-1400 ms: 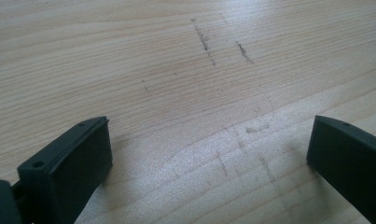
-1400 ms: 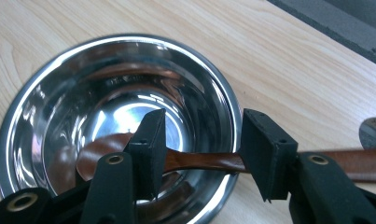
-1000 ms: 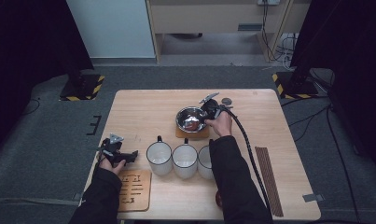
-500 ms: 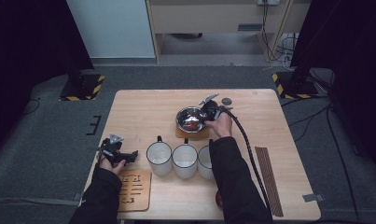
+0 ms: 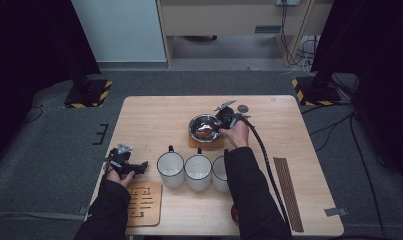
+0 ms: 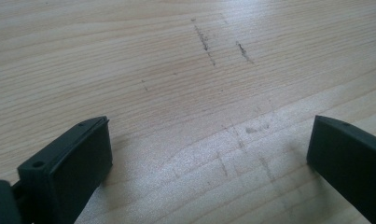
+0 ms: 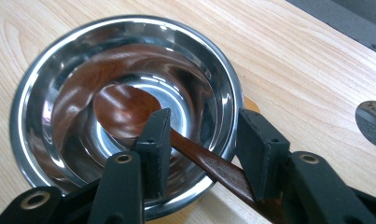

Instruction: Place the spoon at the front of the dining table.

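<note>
A shiny steel bowl (image 5: 201,122) (image 7: 45,70) sits on a wooden coaster (image 5: 206,144) at the table's middle. A dark wooden spoon (image 7: 122,109) (image 5: 205,131) lies in it, its handle running out over the near rim. My right gripper (image 7: 204,126) (image 5: 216,125) is open at that rim. Its jaws stand on either side of the handle with a gap showing beside it. Near the table's left edge my left gripper (image 5: 141,166) (image 6: 209,135) rests low over bare wood, jaws wide apart and empty.
Three white mugs (image 5: 170,169) (image 5: 198,171) (image 5: 219,172) stand in a row in front of the bowl. A slotted wooden trivet (image 5: 144,202) lies at the front left. Dark sticks (image 5: 287,192) lie along the right side. A small dark disc (image 5: 243,108) (image 7: 372,116) sits behind the bowl.
</note>
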`<action>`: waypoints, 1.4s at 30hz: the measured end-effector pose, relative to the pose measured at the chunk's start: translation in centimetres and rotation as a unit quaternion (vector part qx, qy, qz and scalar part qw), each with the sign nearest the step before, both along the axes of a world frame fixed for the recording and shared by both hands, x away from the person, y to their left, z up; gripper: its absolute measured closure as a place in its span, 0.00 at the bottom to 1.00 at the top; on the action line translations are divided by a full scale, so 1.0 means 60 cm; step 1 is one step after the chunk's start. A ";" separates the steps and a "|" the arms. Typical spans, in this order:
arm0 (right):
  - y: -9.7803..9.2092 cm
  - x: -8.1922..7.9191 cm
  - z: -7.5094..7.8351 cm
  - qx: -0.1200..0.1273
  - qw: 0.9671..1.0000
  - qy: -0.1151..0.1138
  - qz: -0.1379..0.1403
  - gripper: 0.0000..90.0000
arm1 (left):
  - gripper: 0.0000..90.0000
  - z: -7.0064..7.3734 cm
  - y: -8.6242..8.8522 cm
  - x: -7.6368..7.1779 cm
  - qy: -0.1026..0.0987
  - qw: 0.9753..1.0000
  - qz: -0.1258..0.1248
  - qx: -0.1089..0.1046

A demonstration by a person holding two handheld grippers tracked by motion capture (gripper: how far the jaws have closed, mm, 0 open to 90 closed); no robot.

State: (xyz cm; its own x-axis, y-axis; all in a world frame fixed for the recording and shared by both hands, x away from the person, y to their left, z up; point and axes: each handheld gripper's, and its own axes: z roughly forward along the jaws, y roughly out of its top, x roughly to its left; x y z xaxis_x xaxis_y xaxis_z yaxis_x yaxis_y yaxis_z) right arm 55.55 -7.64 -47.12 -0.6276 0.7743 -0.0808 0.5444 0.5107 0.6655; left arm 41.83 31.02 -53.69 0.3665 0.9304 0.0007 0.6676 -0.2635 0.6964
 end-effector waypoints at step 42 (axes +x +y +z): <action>-0.100 -0.084 0.065 0.117 0.991 -0.047 -0.048 0.47 | 0.00 0.000 0.000 0.000 0.000 1.000 0.000 0.000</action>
